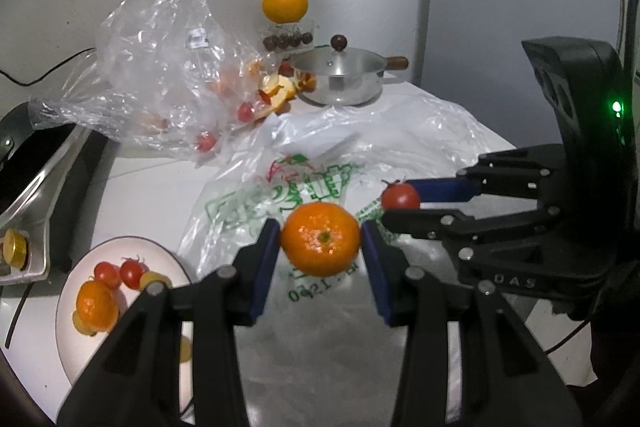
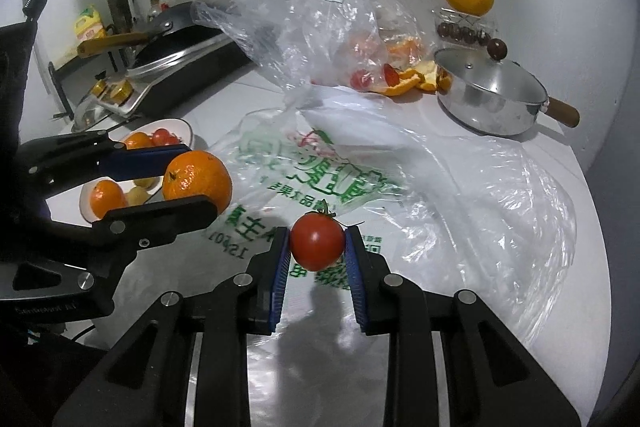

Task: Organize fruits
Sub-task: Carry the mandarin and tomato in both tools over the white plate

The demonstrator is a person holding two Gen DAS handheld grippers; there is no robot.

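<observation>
Left gripper: blue ribbed pads clamped on a round, dimpled mandarin, held above a crinkled white plastic bag printed in green. Right gripper: pads closed on a smooth, glossy red tomato with green calyx, over the same bag. Lower left: shallow white plate with one mandarin, small tomatoes and yellowish fruits. Behind: crumpled clear plastic bag containing tomatoes; curled orange peels; polished steel lidded pan with wooden knob and handle; large smooth orange atop a glass dish.
</observation>
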